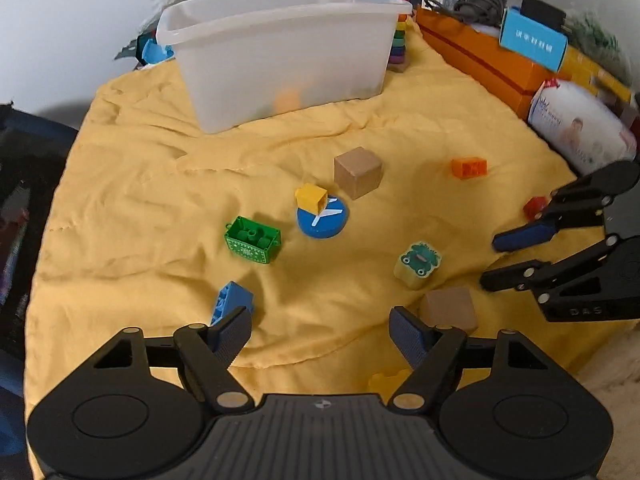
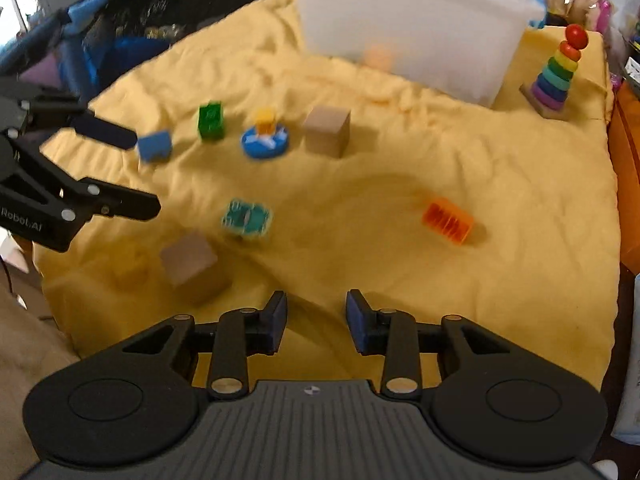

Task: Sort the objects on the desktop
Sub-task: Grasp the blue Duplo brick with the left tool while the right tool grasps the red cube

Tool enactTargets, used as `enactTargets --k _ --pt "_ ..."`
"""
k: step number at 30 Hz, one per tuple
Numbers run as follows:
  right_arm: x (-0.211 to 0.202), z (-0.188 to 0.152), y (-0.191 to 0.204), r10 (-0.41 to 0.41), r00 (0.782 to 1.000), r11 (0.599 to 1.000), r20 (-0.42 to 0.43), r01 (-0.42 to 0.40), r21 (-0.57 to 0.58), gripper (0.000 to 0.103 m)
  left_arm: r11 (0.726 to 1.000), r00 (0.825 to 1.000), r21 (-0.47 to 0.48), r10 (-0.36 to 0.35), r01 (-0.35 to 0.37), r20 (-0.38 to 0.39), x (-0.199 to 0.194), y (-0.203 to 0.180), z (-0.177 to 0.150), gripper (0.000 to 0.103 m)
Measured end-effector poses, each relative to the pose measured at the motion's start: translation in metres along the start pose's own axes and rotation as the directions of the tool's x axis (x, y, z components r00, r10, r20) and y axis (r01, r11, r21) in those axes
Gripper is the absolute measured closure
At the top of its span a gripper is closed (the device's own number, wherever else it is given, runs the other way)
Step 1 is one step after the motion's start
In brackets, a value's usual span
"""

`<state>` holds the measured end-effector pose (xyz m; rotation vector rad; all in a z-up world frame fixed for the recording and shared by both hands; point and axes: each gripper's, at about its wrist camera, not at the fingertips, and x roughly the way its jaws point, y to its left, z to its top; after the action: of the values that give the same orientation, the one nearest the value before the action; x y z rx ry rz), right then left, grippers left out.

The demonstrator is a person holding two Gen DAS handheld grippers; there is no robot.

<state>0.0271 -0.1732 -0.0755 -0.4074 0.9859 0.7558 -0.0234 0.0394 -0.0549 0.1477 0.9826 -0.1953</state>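
Small toys lie on a yellow cloth [image 1: 132,168] before a white bin [image 1: 280,40]: a wooden cube [image 1: 358,172], a yellow brick [image 1: 311,199] on a blue disc [image 1: 322,226], a green brick [image 1: 252,240], a blue brick [image 1: 230,300], a frog block [image 1: 418,264], a second wooden cube [image 1: 450,308], an orange brick [image 1: 469,168] and a red brick [image 1: 534,206]. My left gripper [image 1: 320,332] stands wide open above the cloth's near part, the blue brick by its left finger. My right gripper [image 2: 316,316] hovers narrowly open over bare cloth, holding nothing.
A rainbow ring stacker [image 2: 558,72] stands right of the bin. A long orange box [image 1: 480,60] and a white tissue pack [image 1: 580,128] line the cloth's right side. A dark bag [image 1: 24,200] sits off the left edge. Clutter piles behind the bin.
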Motion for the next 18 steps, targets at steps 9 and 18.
enactTargets --k 9,18 --pt "-0.050 -0.013 -0.030 -0.134 0.976 0.989 0.174 0.119 0.091 0.063 0.995 0.996 -0.055 0.085 -0.083 0.037 -0.008 0.022 -0.007 0.030" --pt "-0.050 -0.025 -0.038 -0.246 0.960 0.969 0.132 0.248 0.003 0.065 0.997 0.997 0.023 0.078 -0.078 -0.012 0.028 0.026 -0.004 0.062"
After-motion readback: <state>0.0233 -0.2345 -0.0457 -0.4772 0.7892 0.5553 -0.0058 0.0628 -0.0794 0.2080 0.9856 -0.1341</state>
